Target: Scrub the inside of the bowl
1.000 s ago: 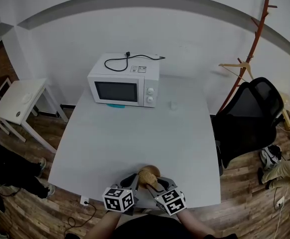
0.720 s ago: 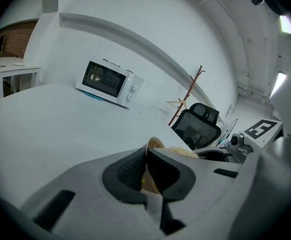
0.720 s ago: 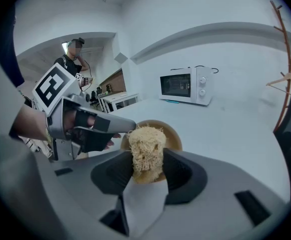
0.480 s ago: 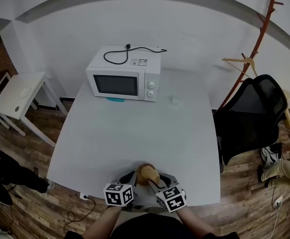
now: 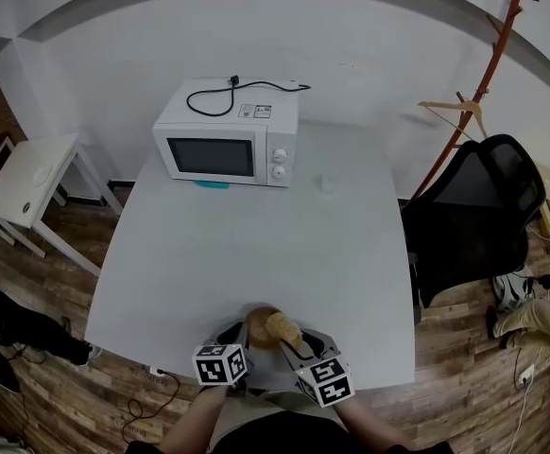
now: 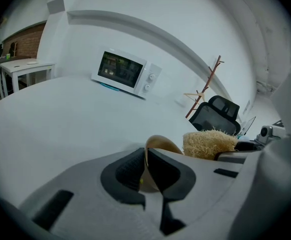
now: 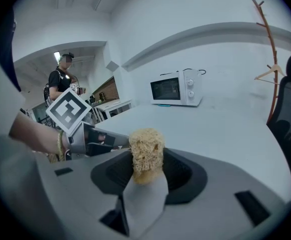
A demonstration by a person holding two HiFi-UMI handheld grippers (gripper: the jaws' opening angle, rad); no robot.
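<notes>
Left gripper [image 6: 146, 170] pinches bowl [image 6: 159, 144] rim — right gripper [image 7: 144, 176] clamps loofah [image 7: 146, 151].

rough fibrous scrubber [image 7: 146, 151], smooth bowl [image 6: 159, 143]

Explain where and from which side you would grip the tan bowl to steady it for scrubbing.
Grip the thin rim wall of the bowl, one pad inside and one outside, coming from the person's left, as the left tongs do. The wall is slim enough to pinch, leaving the mouth free for the scrubber in the right tongs.
</notes>
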